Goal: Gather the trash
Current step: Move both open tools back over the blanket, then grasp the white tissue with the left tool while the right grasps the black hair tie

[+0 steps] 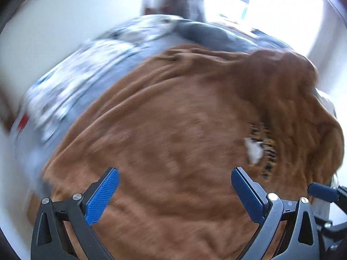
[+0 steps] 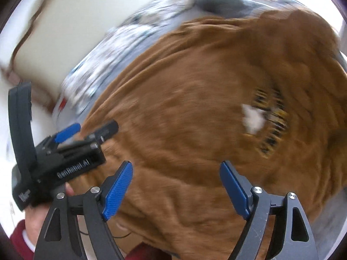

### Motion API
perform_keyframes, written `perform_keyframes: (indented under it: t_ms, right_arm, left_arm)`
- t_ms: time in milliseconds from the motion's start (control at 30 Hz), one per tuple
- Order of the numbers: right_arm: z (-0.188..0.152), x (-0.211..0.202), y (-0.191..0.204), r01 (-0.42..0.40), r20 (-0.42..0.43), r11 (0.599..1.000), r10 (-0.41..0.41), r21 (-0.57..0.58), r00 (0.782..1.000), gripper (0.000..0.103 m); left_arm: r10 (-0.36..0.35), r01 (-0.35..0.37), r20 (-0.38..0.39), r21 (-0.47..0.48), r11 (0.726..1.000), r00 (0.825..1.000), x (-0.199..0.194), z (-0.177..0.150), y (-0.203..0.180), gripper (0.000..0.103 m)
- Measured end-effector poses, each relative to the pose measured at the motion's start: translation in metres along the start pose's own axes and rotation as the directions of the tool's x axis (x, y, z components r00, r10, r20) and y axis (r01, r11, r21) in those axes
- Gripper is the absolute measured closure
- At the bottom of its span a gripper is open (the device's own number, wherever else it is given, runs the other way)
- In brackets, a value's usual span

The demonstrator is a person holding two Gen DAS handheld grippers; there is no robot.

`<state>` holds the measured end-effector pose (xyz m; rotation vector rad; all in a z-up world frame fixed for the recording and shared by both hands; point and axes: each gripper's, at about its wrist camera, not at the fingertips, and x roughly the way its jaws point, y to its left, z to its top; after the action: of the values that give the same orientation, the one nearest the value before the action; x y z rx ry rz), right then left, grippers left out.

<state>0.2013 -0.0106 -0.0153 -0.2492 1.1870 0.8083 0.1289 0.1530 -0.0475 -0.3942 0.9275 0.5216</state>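
Both hand-held grippers hang over a bed with their blue pads spread wide and nothing between them: the left gripper (image 1: pixel 174 174) and the right gripper (image 2: pixel 176 169) point steeply down at a rumpled brown blanket (image 1: pixel 173 130) that fills most of each view. In the right wrist view the left gripper's black body shows at the lower left, with a hand (image 2: pixel 35 221) in a dark red sleeve (image 2: pixel 18 236) beneath it.

On the blanket, right of centre and well beyond the pads, lies a small white crumpled scrap (image 1: pixel 253 151), probably paper or tissue, though motion blur smears its edges. It touches a patch of yellow-and-black patterned fabric (image 1: pixel 265 149) just beside it, which is too blurred to identify.

Past the brown blanket, a pale blue and white printed bedcover (image 1: pixel 71 86) spreads across the far left of the bed, and a grey pillow-like shape (image 1: pixel 208 32) sits at the head. Behind that stands a white wall (image 1: pixel 65 21), with a bright window (image 1: pixel 260 10) at the upper right.
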Motion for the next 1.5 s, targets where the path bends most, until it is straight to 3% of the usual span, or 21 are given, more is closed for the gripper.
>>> perform_keyframes:
  t_ms: [167,367,467,600,833,967,1100,1167,1267,1367,1500]
  right_arm:
    - [-0.003,-0.003,-0.093,0.05,0.003,0.984,-0.052,0.169,0.999,0.022]
    - [-0.004,0.01,-0.171,0.041,-0.012,0.956,-0.04,0.291,0.999,0.022]
    - [-0.002,0.016,-0.197,0.028,-0.017,0.946,-0.023,0.323,1.0,0.022]
    - [-0.003,0.025,-0.22,0.021,-0.039,0.937,-0.008,0.347,0.999,0.022]
    - [-0.006,0.039,-0.247,0.003,-0.061,0.918,0.023,0.396,0.998,0.022]
    - [0.003,0.049,-0.247,-0.018,-0.063,0.919,0.046,0.395,0.997,0.022]
    - [0.016,0.056,-0.245,-0.035,-0.054,0.924,0.06,0.381,0.997,0.022]
    - [0.023,0.059,-0.244,-0.043,-0.044,0.924,0.064,0.379,0.997,0.022]
    - [0.036,0.067,-0.246,-0.05,-0.036,0.924,0.069,0.38,0.997,0.022]
    - [0.052,0.074,-0.247,-0.058,-0.021,0.927,0.07,0.371,0.997,0.022]
    - [0.068,0.09,-0.247,-0.059,-0.026,0.935,0.073,0.35,0.997,0.022]
  left_arm:
    - [-0.083,0.095,-0.102,0.116,0.989,0.991,0.055,0.017,-0.088,0.0]
    - [-0.097,0.132,-0.204,0.167,0.977,0.974,0.127,0.011,-0.156,0.0]
    - [-0.117,0.166,-0.246,0.187,0.968,0.962,0.171,0.012,-0.193,0.0]
    - [-0.094,0.157,-0.294,0.198,0.967,0.951,0.224,0.019,-0.225,0.0]
    - [-0.075,0.166,-0.382,0.212,0.963,0.921,0.274,0.019,-0.242,0.002]
    - [-0.066,0.156,-0.424,0.181,0.971,0.903,0.286,0.013,-0.234,0.029]
    - [-0.08,0.169,-0.419,0.18,0.969,0.904,0.288,0.017,-0.229,0.039]
    - [-0.063,0.161,-0.411,0.209,0.965,0.909,0.288,0.023,-0.228,0.062]
    - [-0.073,0.167,-0.431,0.185,0.968,0.899,0.295,0.031,-0.219,0.08]
    - [-0.112,0.18,-0.433,0.119,0.976,0.894,0.292,0.04,-0.197,0.091]
    - [-0.132,0.184,-0.404,0.092,0.979,0.905,0.28,0.048,-0.172,0.091]
